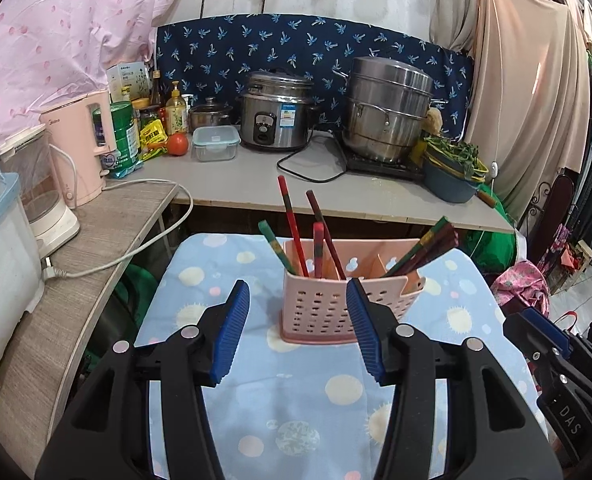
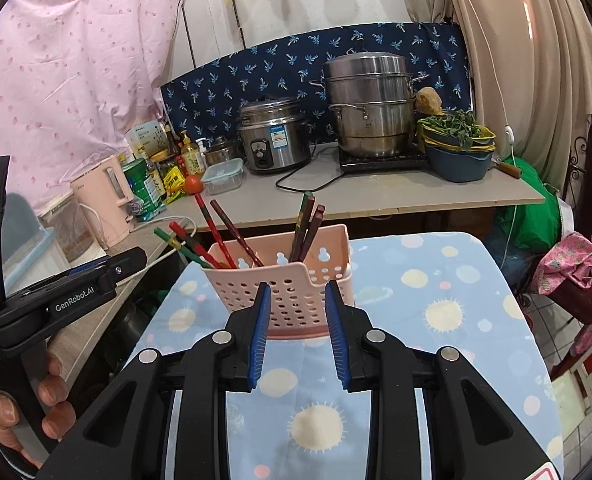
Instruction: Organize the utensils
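My left hand-held gripper [image 1: 297,300] and right hand-held gripper [image 2: 297,300] hang released before the pink chopstick basket [image 1: 327,306]; only the right view shows my fingers [image 2: 52,390].

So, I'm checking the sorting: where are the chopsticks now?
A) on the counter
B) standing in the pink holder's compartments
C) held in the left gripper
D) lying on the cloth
B: the chopsticks stand in the pink holder; both grippers are empty.
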